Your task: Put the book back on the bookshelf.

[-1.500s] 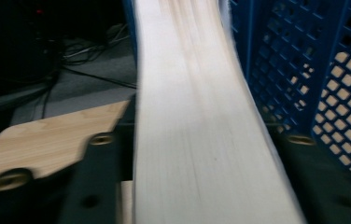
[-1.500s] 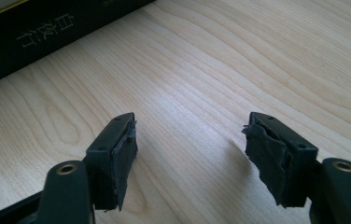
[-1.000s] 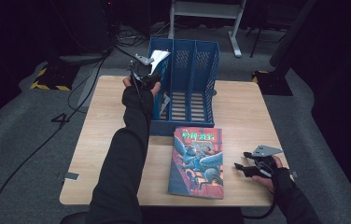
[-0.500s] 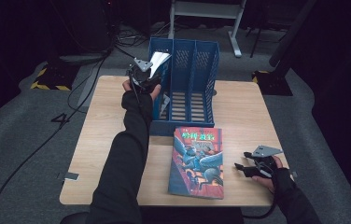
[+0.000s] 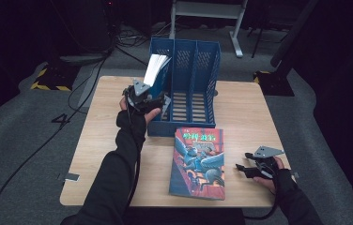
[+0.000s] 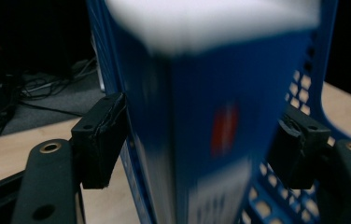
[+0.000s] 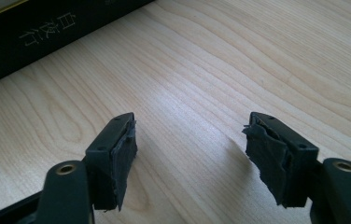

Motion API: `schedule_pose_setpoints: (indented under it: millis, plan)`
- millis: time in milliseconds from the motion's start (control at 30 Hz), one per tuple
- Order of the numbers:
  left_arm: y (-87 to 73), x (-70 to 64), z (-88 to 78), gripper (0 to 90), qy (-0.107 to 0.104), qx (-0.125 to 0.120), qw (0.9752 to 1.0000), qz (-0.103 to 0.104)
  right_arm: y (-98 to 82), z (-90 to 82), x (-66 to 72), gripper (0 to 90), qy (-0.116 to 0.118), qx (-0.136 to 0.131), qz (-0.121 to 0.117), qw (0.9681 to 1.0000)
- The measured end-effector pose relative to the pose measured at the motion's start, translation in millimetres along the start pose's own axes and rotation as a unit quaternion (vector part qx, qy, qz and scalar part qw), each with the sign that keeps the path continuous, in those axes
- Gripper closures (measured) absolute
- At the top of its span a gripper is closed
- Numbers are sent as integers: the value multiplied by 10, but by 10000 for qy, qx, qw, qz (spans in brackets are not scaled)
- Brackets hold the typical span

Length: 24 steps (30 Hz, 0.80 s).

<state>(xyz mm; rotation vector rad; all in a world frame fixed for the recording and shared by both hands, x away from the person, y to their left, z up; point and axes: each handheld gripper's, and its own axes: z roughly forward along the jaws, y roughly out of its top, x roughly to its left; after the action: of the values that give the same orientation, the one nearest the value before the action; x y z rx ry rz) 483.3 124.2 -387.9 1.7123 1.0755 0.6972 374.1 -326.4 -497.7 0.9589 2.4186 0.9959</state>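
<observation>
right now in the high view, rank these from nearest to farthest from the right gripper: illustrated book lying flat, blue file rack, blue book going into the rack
1. Illustrated book lying flat: just left of the right gripper.
2. Blue file rack: back centre of the table.
3. Blue book: upright in the rack's leftmost slot.

Overhead forward-down view; two close tongs-mounted cameras

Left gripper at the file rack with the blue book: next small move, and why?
Probably draw the left gripper back off the blue book. Its jaws have just been opening; the left gripper view shows gaps beside both pads, and the book stands tilted in the left slot of the blue rack. The second book waits flat.
</observation>
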Motion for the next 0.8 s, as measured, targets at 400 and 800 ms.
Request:
schedule_pose_setpoints:
  millis: [400,800]
  plan:
    - [-329,16,238,438,88,869,9957,305,1,5,-3,337,2,-10,24,10000]
    - [-194,-9,371,456,529,955,9891,990,-2,2,-4,338,4,-16,12,10000]
